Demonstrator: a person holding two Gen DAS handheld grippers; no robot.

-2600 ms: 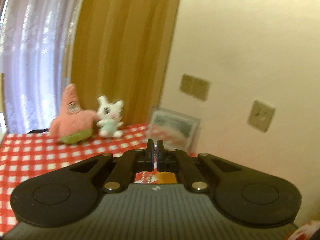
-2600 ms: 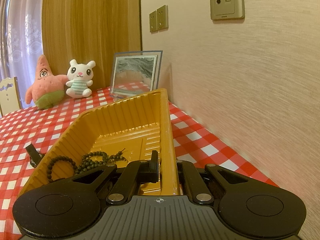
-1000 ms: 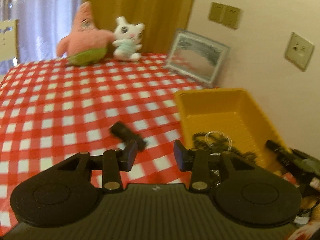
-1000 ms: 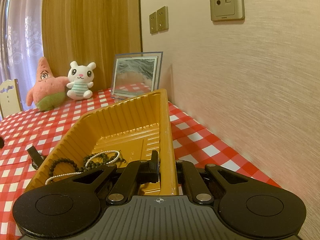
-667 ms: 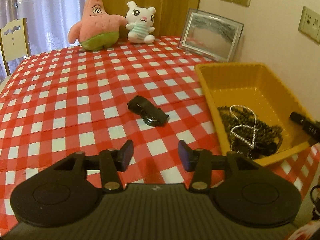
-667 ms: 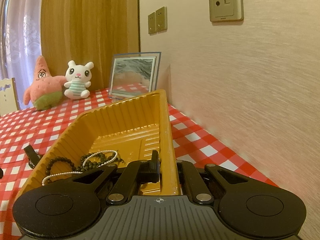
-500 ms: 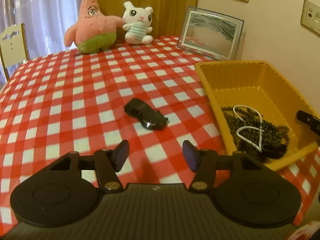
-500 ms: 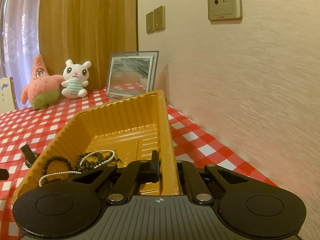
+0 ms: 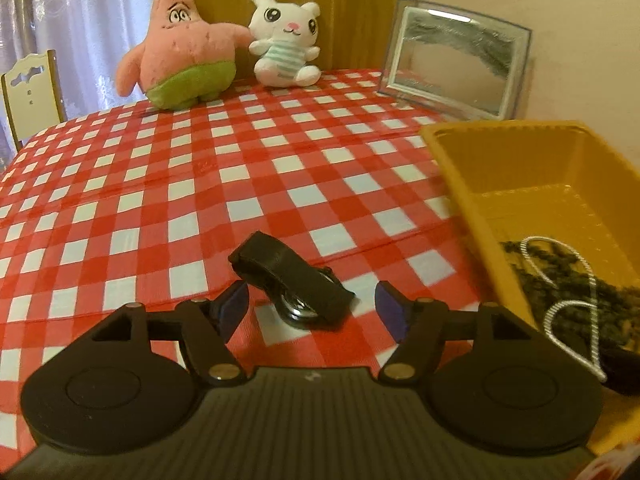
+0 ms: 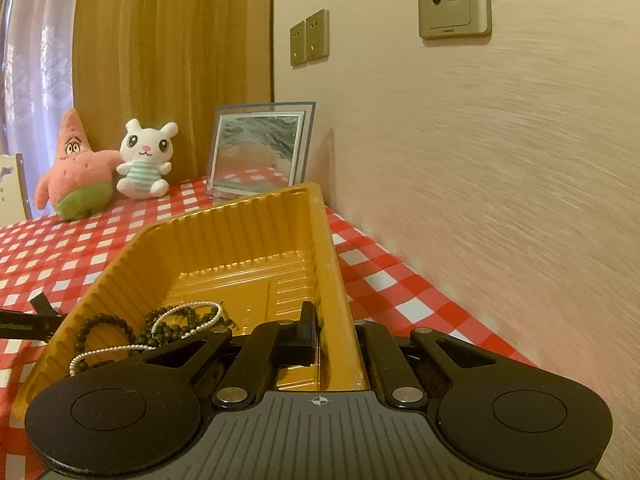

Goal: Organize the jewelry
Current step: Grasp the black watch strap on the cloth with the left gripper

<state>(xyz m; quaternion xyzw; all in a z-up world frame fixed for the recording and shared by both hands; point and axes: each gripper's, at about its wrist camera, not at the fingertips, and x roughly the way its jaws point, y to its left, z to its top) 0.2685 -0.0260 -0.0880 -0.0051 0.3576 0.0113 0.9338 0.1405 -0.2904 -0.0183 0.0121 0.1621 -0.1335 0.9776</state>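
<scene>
A black watch (image 9: 288, 276) lies on the red-checked tablecloth (image 9: 168, 184). My left gripper (image 9: 311, 304) hovers low over it. Its jaws are opening, and the watch sits between the blue fingertips (image 9: 236, 304) with neither pad touching it. To the right stands a yellow tray (image 9: 452, 164) that holds dark bead strands (image 9: 560, 276) and a white pearl chain (image 9: 588, 276). My right gripper (image 10: 334, 330) is shut on the near right wall of the yellow tray (image 10: 240, 248). The dark beads (image 10: 104, 324) and the pearl chain (image 10: 192, 312) lie near its left finger.
A pink star plush (image 9: 180, 48), a white bunny plush (image 9: 286, 40) and a framed picture (image 9: 452, 64) stand at the table's far edge. The wall with sockets (image 10: 454, 0) runs close along the tray's right side. A chair back (image 9: 32, 92) shows at far left.
The left gripper has dropped from high up to just over the watch, and its jaws have spread from shut to wide. A pearl chain has appeared in the tray. The right gripper has kept still.
</scene>
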